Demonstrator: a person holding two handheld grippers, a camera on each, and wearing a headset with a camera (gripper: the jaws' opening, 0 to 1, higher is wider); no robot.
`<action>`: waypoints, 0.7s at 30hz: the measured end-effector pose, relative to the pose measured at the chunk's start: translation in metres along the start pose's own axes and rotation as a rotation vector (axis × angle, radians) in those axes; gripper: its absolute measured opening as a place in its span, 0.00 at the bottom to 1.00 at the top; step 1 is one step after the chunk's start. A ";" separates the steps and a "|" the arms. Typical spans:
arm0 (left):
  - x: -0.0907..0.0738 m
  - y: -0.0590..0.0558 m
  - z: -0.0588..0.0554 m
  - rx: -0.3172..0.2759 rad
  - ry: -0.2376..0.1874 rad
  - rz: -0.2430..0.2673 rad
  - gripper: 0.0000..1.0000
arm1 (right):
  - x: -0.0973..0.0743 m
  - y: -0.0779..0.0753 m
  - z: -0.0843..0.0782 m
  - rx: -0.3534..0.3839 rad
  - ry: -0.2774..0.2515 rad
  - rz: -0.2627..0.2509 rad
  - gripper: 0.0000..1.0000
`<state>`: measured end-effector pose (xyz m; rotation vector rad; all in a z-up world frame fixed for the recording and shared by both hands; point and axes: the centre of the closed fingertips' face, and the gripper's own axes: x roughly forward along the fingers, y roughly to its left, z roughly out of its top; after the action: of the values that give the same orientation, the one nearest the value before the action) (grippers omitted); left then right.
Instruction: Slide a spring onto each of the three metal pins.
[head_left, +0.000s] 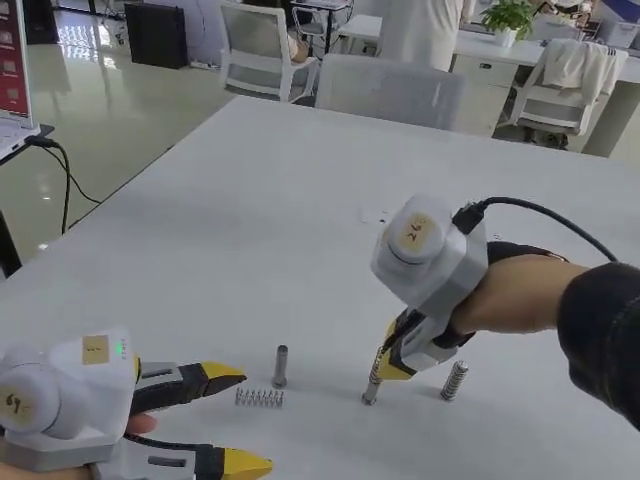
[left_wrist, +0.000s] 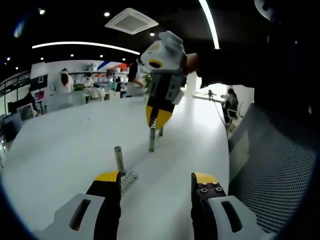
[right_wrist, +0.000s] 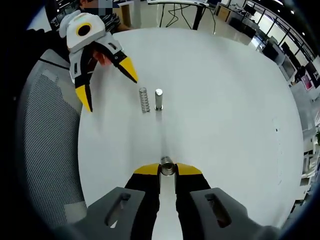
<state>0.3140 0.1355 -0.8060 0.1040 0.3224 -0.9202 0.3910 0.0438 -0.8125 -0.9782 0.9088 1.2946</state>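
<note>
Head view puts the right gripper (head_left: 392, 365) low over the white tabletop (head_left: 250, 220), its yellow-tipped jaws clenched on a short coiled steel spring (right_wrist: 167, 167) that sits at the top of the middle grey metal pin (head_left: 371, 393). The right gripper view looks straight down the coil's bore. The left gripper (head_left: 254, 419) hangs released with nothing between its jaws, near a second steel spring (head_left: 260, 398) that lies on its side just beside a bare grey metal pin (head_left: 281, 365). The third pin (head_left: 455, 380), on the far side of the right gripper, already wears its spring, so one pin looks done, one is in hand and one is untouched. The pins appear to stand loose on the table, so a sideways push while sliding the coil down could tip the middle one. A coil cocked off-axis could catch on the pin's top, and a slack grip could let it spring away. The sprung pin stands near the right hand and could be knocked as that hand drops. A black cable (head_left: 540, 215) trails from the right gripper above the work. Grey chairs (head_left: 390, 90) stand well apart at the far edge, and nothing lies between the jaws and the pins.
</note>
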 end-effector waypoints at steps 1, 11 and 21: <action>0.000 0.000 0.000 0.000 0.001 0.000 0.51 | 0.001 0.000 0.000 0.001 0.002 0.000 0.08; -0.002 0.001 -0.001 -0.001 0.003 0.004 0.50 | 0.010 -0.006 -0.006 0.015 0.017 -0.006 0.08; -0.002 0.001 -0.002 -0.003 0.004 0.006 0.50 | 0.016 -0.012 -0.008 0.043 0.025 -0.013 0.08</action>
<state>0.3133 0.1381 -0.8071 0.1035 0.3270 -0.9138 0.4042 0.0417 -0.8295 -0.9672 0.9448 1.2498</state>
